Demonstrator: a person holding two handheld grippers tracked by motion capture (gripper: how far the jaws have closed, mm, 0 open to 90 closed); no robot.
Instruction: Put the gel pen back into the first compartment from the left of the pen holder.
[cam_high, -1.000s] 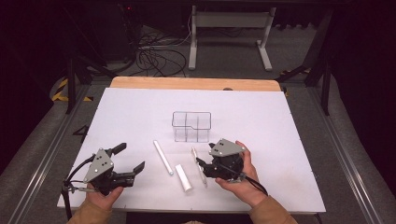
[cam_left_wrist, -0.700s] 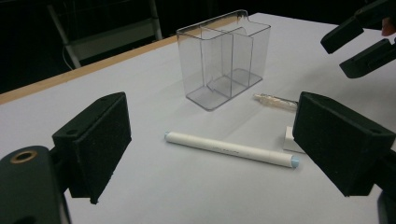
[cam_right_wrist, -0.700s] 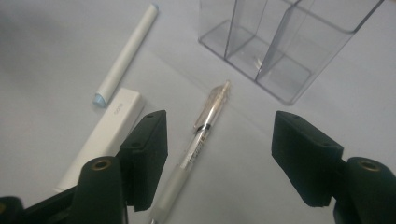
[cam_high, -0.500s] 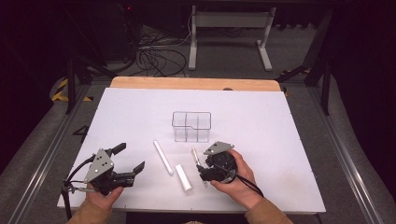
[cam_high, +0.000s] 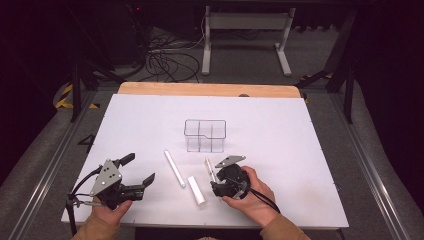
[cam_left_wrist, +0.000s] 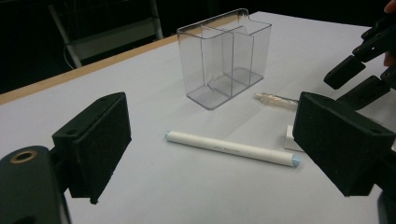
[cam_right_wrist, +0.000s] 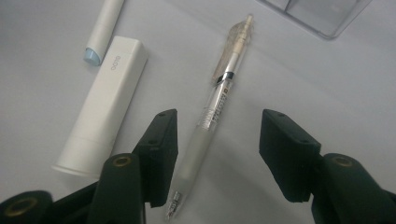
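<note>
right hand-held gripper (cam_high: 214, 184) is low over the clear plastic retractable pen (cam_right_wrist: 219, 100) on the white table (cam_high: 300, 150), jaws straddling it. they've just been closing, but the right gripper view shows a gap on both sides of the barrel: the left pad sits just beside it, the right pad is well apart. so open, nothing gripped. the pen lies flat, near of the clear plastic divided organiser box (cam_high: 205, 135), slightly right of table centre, with one end toward the box.

just left of the pen: a short white rectangular stick-shaped case (cam_high: 196, 189), lying flat. left of that, a long white cylindrical pen with a pale blue end (cam_high: 174, 168), also flat, apart from the case as far as i can tell from the high view.

left hand-held gripper (cam_high: 139, 172) is at the near-left of the table, jaws wide apart with nothing between them. the left gripper view looks across at the long white pen and the box beyond.
</note>
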